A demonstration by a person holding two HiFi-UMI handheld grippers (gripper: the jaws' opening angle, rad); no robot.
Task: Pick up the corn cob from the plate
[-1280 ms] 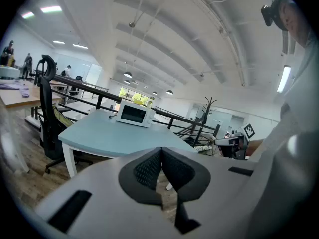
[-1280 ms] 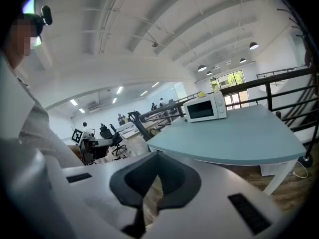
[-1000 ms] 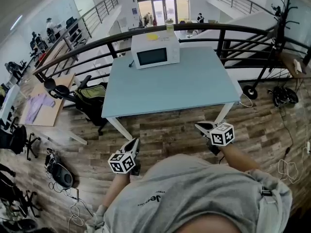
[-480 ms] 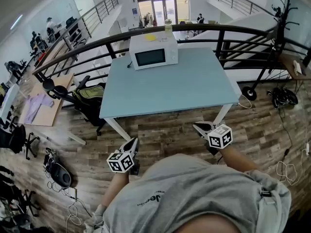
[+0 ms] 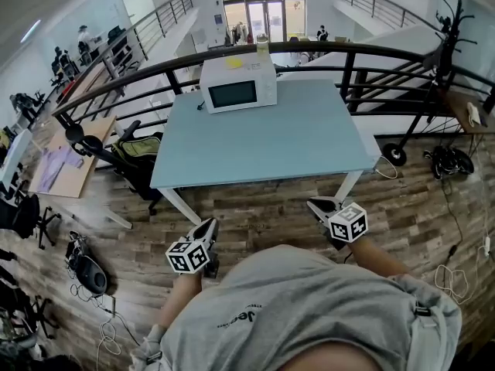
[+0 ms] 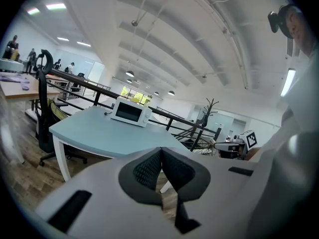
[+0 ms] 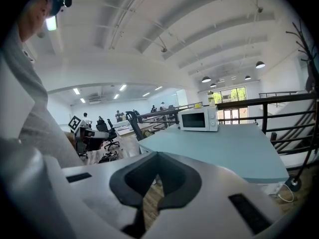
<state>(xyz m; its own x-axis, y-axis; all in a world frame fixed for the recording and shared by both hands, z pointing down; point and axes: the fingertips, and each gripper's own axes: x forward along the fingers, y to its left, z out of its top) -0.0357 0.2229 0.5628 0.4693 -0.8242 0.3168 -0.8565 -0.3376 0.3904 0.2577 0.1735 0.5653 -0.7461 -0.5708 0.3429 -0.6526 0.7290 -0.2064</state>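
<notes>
Blue table bears 1 microwave (white).

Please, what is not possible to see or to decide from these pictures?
- The plate and the corn cob: in no view; the table shows the microwave but no plate.
- The microwave's inside: all views, door shut, window dark.
- The yellow thing on the microwave: head view, too small to name.
- The container at the microwave's far edge: head view, too small to tell whether on it or behind it.

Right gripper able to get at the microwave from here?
Probably not yet: the right gripper hangs short of the table, and the microwave sits at its far edge. Nothing stands between them.
</notes>
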